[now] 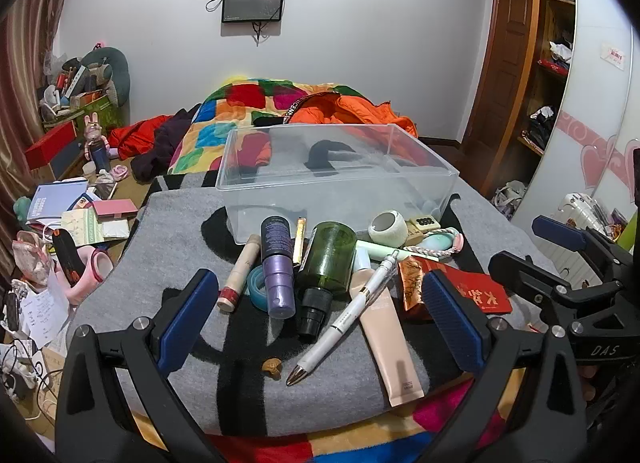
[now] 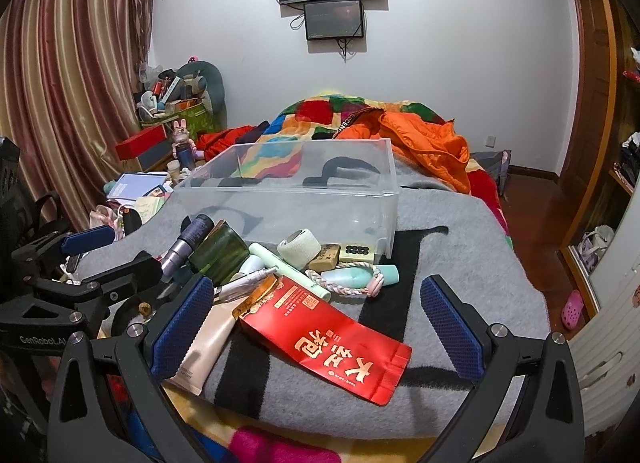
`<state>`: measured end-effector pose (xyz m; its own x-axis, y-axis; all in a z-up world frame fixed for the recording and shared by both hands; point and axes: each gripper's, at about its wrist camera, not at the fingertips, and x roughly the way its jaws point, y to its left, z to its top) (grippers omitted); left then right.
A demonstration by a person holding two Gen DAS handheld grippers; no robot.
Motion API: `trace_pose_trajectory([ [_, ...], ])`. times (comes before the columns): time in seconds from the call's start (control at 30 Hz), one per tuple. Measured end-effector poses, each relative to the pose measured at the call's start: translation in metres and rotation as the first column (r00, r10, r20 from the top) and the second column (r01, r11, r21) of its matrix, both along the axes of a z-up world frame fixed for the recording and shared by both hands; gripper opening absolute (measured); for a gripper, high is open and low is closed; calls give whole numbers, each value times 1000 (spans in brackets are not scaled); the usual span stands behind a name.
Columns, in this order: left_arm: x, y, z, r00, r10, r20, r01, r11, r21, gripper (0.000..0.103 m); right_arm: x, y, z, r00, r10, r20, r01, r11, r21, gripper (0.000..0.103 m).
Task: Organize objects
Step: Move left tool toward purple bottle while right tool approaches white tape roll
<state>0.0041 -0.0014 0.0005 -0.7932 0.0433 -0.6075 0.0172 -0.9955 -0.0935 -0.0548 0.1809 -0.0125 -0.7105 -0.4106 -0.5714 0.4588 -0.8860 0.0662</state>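
Note:
A clear plastic bin [image 1: 336,171] [image 2: 288,191] stands empty on the grey blanket [image 1: 172,247] on the bed. In front of it lies a pile: a green spray bottle [image 1: 326,263] [image 2: 218,253], a purple bottle [image 1: 276,263], a white pen [image 1: 348,315], a beige tube [image 1: 390,343] [image 2: 204,343], a red foil pouch [image 2: 328,335] [image 1: 476,287], a white tape roll [image 1: 386,229] [image 2: 298,247]. My left gripper [image 1: 320,319] is open, just short of the bottles and pen. My right gripper [image 2: 316,327] is open above the red pouch.
A colourful quilt [image 1: 240,103] and an orange jacket [image 2: 424,143] lie behind the bin. Books and clutter [image 1: 72,215] fill the floor at the left. A wardrobe [image 1: 552,63] stands at the right. A small brown crumb [image 1: 272,367] lies on the blanket.

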Motion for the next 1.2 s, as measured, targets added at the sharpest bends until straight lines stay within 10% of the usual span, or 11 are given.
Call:
trace_pose_trajectory([
  [1.2,-17,-15,-12,998,26,52,-27,999,25,103,-19,2,-10,998,-12,57,11,1000,10,103],
])
